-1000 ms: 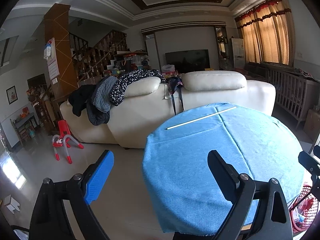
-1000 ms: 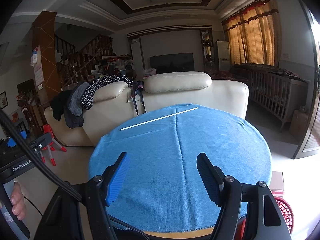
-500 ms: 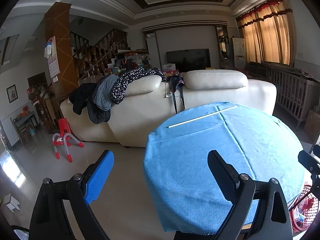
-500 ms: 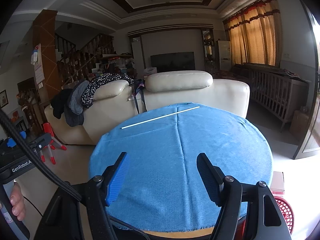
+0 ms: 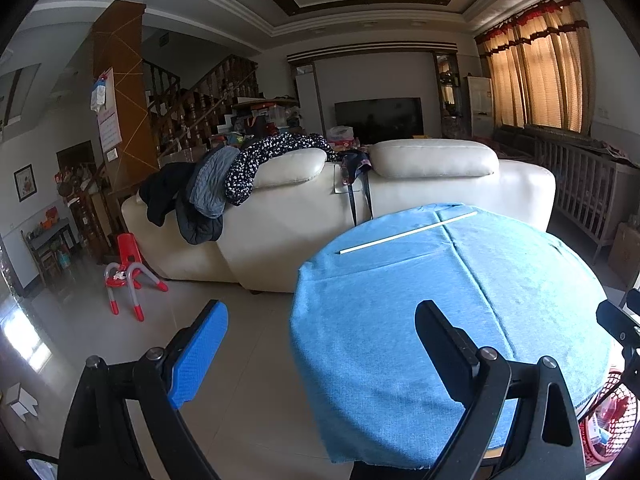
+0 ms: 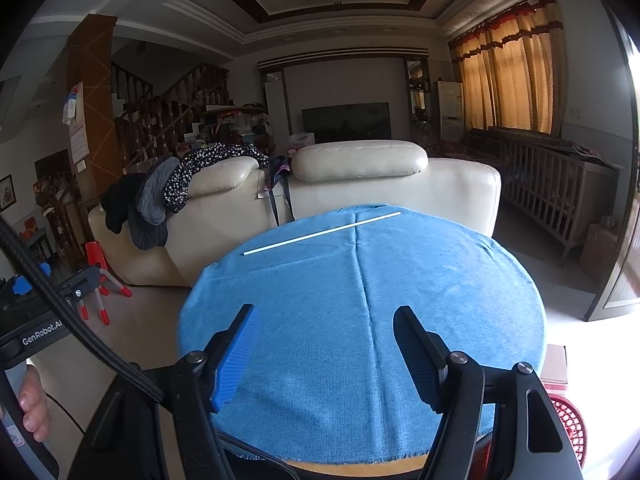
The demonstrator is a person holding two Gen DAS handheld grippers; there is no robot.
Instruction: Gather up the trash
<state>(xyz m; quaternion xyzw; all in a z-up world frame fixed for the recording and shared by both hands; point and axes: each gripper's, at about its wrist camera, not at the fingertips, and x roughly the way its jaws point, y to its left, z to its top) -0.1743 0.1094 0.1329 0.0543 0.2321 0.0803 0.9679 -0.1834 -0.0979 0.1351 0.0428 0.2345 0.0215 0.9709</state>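
A thin white stick (image 5: 408,233) lies across the far part of a round table with a blue cloth (image 5: 460,312); it shows in the right wrist view too (image 6: 322,233) on the same cloth (image 6: 360,308). My left gripper (image 5: 322,324) is open and empty at the table's near left edge. My right gripper (image 6: 326,322) is open and empty over the table's near edge. A red mesh trash basket (image 5: 612,416) stands on the floor at the table's right, also seen in the right wrist view (image 6: 570,428).
A cream sofa (image 5: 360,204) with clothes draped on it stands just behind the table. A small red chair (image 5: 126,276) stands on the tiled floor at left. A wooden crib (image 6: 556,196) lines the right wall. My left gripper's body (image 6: 44,300) shows at left.
Both grippers have shifted very slightly; the table sits a touch further right in the left wrist view. The stick has not moved and both grippers remain open.
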